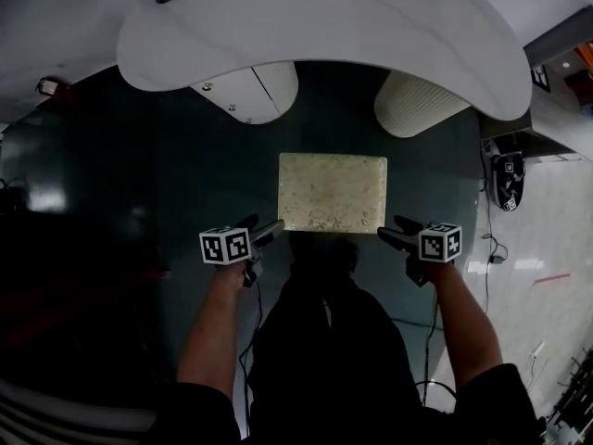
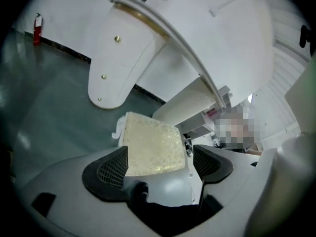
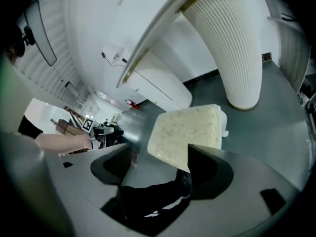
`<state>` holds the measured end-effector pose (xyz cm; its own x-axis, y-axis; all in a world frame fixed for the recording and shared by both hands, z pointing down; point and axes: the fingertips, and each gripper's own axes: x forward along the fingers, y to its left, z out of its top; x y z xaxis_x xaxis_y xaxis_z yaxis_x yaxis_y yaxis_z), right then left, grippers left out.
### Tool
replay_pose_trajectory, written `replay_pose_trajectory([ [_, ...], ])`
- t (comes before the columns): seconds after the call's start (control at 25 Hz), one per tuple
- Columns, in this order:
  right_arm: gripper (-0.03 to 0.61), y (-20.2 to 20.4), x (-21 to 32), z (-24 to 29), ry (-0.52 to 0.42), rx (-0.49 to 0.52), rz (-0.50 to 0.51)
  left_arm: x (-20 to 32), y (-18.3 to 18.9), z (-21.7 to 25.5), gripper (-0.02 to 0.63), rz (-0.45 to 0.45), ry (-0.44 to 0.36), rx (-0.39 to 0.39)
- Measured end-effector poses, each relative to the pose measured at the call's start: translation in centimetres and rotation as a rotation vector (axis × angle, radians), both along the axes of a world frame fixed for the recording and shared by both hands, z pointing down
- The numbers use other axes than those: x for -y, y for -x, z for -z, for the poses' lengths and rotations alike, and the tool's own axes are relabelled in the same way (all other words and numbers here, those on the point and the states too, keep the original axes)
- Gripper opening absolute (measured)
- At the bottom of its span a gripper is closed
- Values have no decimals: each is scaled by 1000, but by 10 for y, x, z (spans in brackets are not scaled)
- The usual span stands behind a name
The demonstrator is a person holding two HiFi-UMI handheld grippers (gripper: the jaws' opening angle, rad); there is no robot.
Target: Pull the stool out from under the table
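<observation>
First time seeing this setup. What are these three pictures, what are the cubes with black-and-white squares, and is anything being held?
No robot here: a person holds a two-jaw gripper in each hand, and the marker cubes are parts of those tools. The head view is from a camera on the person's head, looking down; the other two are from a camera on each gripper, looking along its jaws. On the dark green floor stands a stool with a square pale cream seat, in front of a white curved table with one smooth leg and one ribbed leg. The left gripper is at the seat's near left corner, the right gripper at its near right corner. Both have jaws apart and grip nothing; whether they touch the seat I cannot tell.
</observation>
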<state>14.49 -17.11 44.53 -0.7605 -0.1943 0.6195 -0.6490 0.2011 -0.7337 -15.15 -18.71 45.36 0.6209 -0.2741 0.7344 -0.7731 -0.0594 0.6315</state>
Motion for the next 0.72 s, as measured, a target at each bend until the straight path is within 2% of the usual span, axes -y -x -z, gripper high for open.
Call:
replay_pose_trajectory([
  [0.2, 299, 21, 1, 111, -89, 97, 21, -6, -8, 103, 416, 45, -72, -39],
  [0.32, 299, 30, 0, 169, -125, 189, -19, -11, -16, 160, 416, 50, -125, -58],
  [0.56, 298, 56, -12, 265, -200, 293, -23, -15, -25, 270, 416, -1, -277, -101],
  [0.72, 298, 92, -28, 324, -307, 333, 0, -29, -23, 333, 414, -89, -404, -120],
])
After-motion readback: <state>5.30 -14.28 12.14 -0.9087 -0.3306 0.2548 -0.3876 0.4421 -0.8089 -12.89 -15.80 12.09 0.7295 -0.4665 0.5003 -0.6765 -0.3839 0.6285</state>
